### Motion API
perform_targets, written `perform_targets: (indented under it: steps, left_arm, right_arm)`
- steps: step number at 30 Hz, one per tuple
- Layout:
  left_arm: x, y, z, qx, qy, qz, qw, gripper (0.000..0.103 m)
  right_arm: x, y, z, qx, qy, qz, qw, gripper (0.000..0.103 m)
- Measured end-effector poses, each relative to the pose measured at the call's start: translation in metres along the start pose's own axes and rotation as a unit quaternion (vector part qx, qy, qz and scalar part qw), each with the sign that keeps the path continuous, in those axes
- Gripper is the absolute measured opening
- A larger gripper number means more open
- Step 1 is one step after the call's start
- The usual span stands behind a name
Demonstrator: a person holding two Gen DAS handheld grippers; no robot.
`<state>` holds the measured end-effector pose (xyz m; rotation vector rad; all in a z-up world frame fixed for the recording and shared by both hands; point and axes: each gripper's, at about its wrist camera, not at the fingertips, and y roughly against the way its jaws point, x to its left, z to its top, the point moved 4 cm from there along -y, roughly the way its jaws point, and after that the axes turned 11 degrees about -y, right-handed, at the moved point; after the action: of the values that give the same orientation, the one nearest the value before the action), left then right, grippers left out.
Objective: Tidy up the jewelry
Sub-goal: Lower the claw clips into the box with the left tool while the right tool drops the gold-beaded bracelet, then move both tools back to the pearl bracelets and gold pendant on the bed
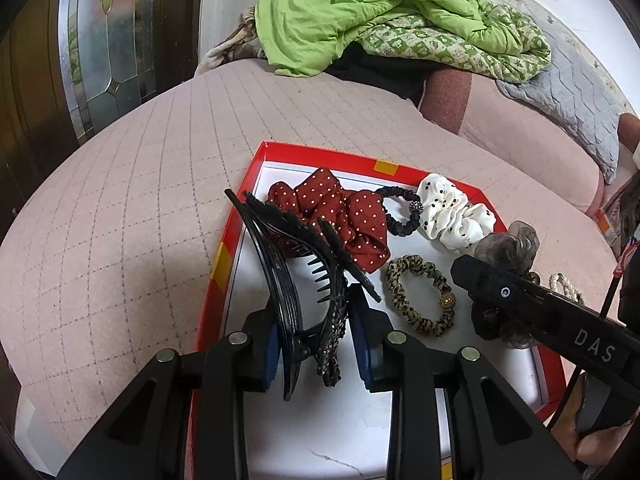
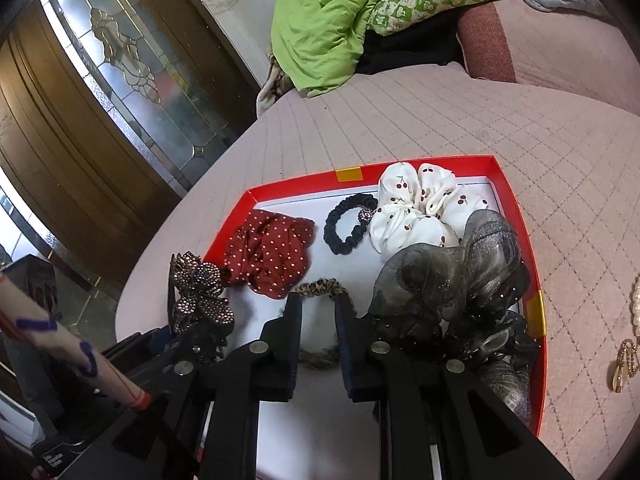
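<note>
A pink quilted bed cover serves as the work surface; a green quilt is heaped at the far end, and a wooden door with leaded glass stands to the left.

A red tray with a white floor is set on the bed, and most pieces are judged already gathered in it. Counted inside:
- one red polka-dot scrunchie
- one white cherry-print scrunchie
- one grey organza scrunchie
- one thin black hair tie
- one leopard-print hair tie

One black hair claw with a beaded bow is clenched in the left gripper over the tray's near left edge, not yet set down. The right gripper is held with fingers slightly parted above the leopard tie, grasping nothing; the organza scrunchie lies just beside its right finger.

Left outside, on the cover to the right: one pearl piece and one gold clip. These two, and the claw, are judged still to be placed.
</note>
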<state>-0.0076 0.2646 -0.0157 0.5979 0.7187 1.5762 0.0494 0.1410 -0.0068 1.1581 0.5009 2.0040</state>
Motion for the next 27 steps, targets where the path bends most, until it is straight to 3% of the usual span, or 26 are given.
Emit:
perform_targets:
  steps: [8,16,27]
  left_arm:
    - [-0.007,0.013,0.007,-0.035,-0.011,0.011,0.9993,0.032]
    - [-0.037,0.025,0.016,-0.072,-0.038,0.001,0.9967,0.034]
    - [-0.107,0.030,0.021,-0.090,-0.080,-0.046,0.9917,0.034]
  right_arm:
    - [0.003,0.016,0.004,-0.007,-0.012,0.025,1.000,0.019]
    - [-0.006,0.056,0.016,-0.033,-0.037,0.058,0.997,0.019]
    - [-0.073,0.131,0.033,-0.086,-0.086,0.034,0.992,0.019]
